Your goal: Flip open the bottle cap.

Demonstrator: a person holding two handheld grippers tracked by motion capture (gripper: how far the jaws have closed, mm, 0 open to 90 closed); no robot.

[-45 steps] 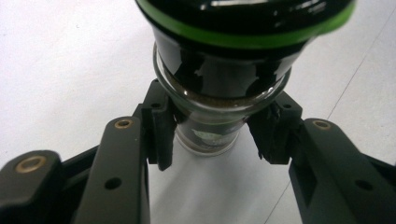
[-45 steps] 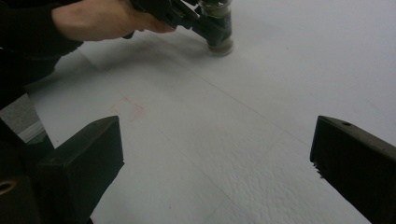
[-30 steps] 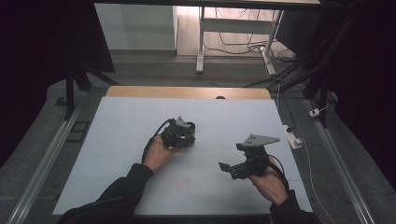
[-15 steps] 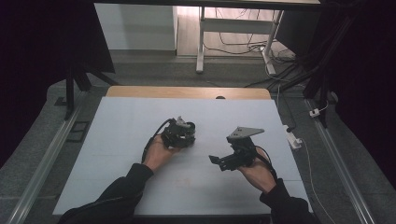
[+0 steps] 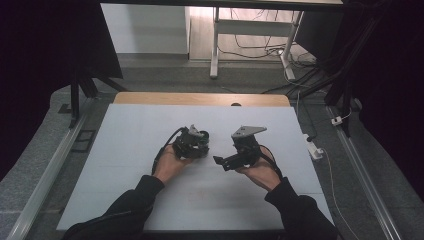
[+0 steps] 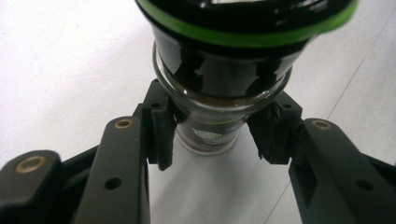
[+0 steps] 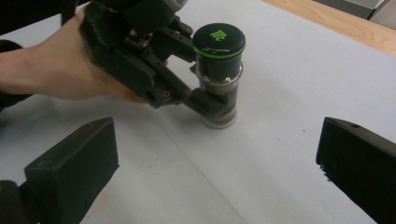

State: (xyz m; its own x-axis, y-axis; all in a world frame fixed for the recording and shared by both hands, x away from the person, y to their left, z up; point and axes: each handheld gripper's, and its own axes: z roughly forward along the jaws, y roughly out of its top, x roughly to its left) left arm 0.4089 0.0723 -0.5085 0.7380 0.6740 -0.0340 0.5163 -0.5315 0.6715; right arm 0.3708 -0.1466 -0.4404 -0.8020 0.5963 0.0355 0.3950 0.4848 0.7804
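Note:
A small glass jar with a black lid and a green ring stands upright on the white table. My left gripper is shut on the jar's lower body, one jaw on each side. The left gripper view has the jar close up between the pads, with brown contents inside. In the high view the left gripper and the jar sit mid-table. My right gripper is just right of them. It points at the jar, open wide, with nothing between its jaws.
The table's far edge is a wooden strip. A white plug block with a cable lies off the right edge. Metal rails run along the floor on both sides. A white frame stands beyond the table.
My right gripper has moved left and forward, closing in on the jar and the left gripper. The left gripper and the jar have stayed put.

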